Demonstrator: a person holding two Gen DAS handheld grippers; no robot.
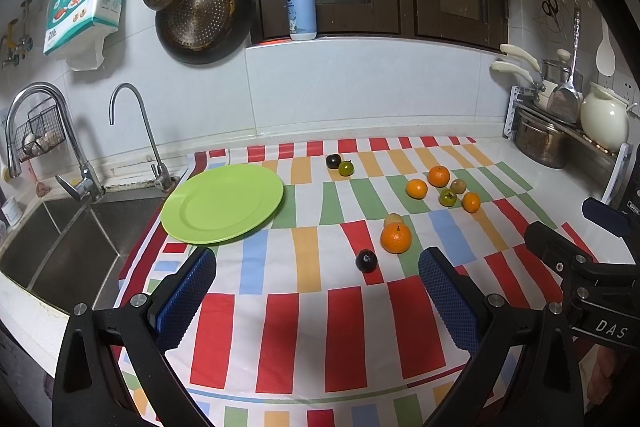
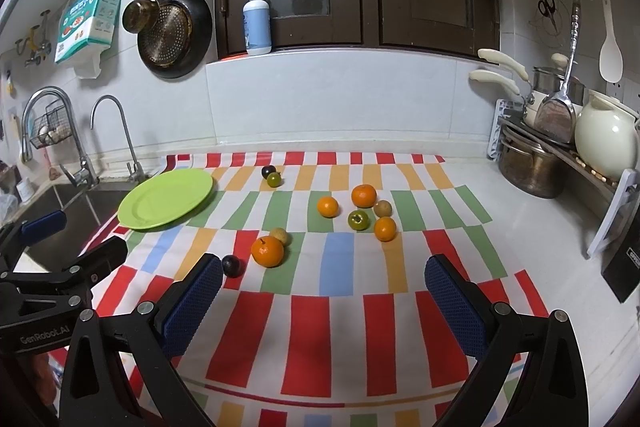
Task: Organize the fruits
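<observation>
Fruits are scattered on the striped cloth (image 1: 352,327): big orange (image 1: 395,237) at centre w/ a dark plum (image 1: 366,260) at its 7 o'clock. Green plate (image 1: 222,203) is seen bare at 10 o'clock, by the sink (image 1: 60,247). Left gripper (image 1: 318,293) & right gripper (image 2: 324,297) are both held wide, nothing gripped.

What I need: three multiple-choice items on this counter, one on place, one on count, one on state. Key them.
1. The green plate lies:
A) on the striped cloth beside the sink
B) on the windowsill
C) in the pot rack

2. Tangerines on the cloth:
A) two
B) four
C) seven

3. The left gripper is:
A) shut on a tangerine
B) open, holding nothing
C) shut on the plate

Key: 1A, the plate rests on the cloth's sink-side end; 2B, three clustered plus one nearer; 3B, its fingers stand wide apart.
</observation>
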